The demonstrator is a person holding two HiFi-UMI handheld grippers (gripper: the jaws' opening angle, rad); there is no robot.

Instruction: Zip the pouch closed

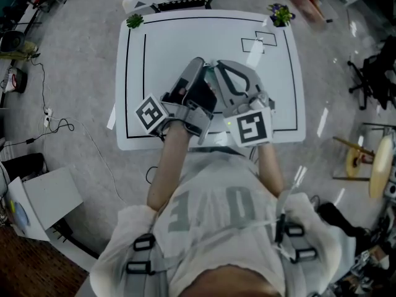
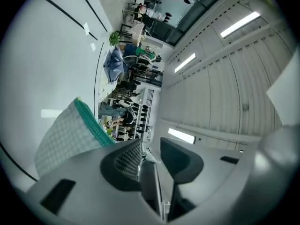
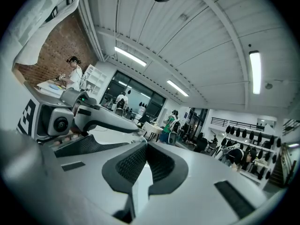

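The pouch (image 2: 65,135) is white checked fabric with a teal zipper edge. In the left gripper view it lies against the outer side of the left jaw. My left gripper (image 2: 151,151) has its jaws apart, and a small pale tip sits by the left pad; the other pad does not touch it. My right gripper (image 3: 145,146) is shut, with a small pale bit at its tips that I cannot identify. In the head view, both grippers (image 1: 199,65) (image 1: 218,67) meet over the white table (image 1: 185,36) and hide the pouch, apart from a teal sliver (image 1: 211,70).
Black lines and a small rectangle (image 1: 258,42) mark the tabletop. A little plant stands at each far corner (image 1: 134,21) (image 1: 280,14). Cables (image 1: 52,119) lie on the floor at the left. A black chair (image 1: 374,73) stands at the right.
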